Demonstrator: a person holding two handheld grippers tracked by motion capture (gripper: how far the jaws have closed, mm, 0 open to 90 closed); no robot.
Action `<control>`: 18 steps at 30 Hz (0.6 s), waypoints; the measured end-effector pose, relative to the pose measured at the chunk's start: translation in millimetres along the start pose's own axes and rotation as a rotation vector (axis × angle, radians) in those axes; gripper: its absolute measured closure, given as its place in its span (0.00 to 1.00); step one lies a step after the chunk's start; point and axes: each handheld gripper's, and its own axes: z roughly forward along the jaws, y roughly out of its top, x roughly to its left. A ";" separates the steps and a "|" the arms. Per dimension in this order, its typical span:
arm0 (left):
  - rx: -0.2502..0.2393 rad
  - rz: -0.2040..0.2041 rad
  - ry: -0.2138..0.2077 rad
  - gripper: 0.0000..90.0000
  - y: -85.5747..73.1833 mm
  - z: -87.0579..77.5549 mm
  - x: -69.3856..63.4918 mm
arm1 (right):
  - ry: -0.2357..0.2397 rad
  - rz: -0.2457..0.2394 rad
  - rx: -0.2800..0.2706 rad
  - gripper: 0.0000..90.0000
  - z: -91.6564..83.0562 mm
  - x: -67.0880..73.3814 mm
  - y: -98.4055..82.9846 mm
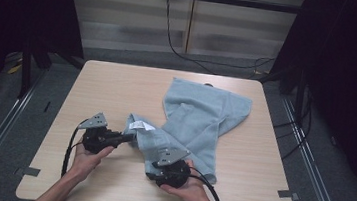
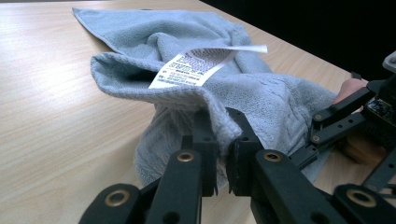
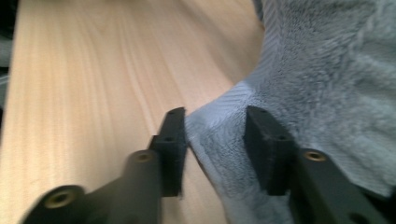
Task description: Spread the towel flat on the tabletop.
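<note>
Pale wooden worktop (image 1: 117, 89) carries a crumpled light-blue terry towel (image 1: 200, 118) stretching from its far middle toward the near edge. Left claw (image 2: 223, 140) is clamped on a towel corner just below the white care label (image 2: 196, 67). Right claw (image 3: 215, 140) straddles the hem, jaws partly apart and not yet gripping. Judging by this, spreading or folding has barely begun.

Light wooden table (image 1: 117, 89) on grey carpet (image 1: 136, 56); pale panelled wall (image 1: 135, 10) behind, black, perhaps curtained, sides.
</note>
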 end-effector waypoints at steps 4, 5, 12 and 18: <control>0.000 0.007 0.004 0.94 0.7 -2.3 -0.1 | -0.021 0.038 0.006 0.96 -1.5 -5.4 -0.2; -0.002 0.008 0.009 0.94 0.9 -3.6 0.4 | -0.026 0.036 0.009 0.96 -1.8 -5.3 0.3; -0.031 -0.014 0.042 0.94 2.1 -17.2 9.2 | -0.051 0.127 -0.123 0.98 -47.0 -20.8 11.3; -0.095 -0.019 0.057 0.95 20.2 -34.1 13.9 | -0.168 0.216 -0.279 0.98 -114.4 -53.2 13.9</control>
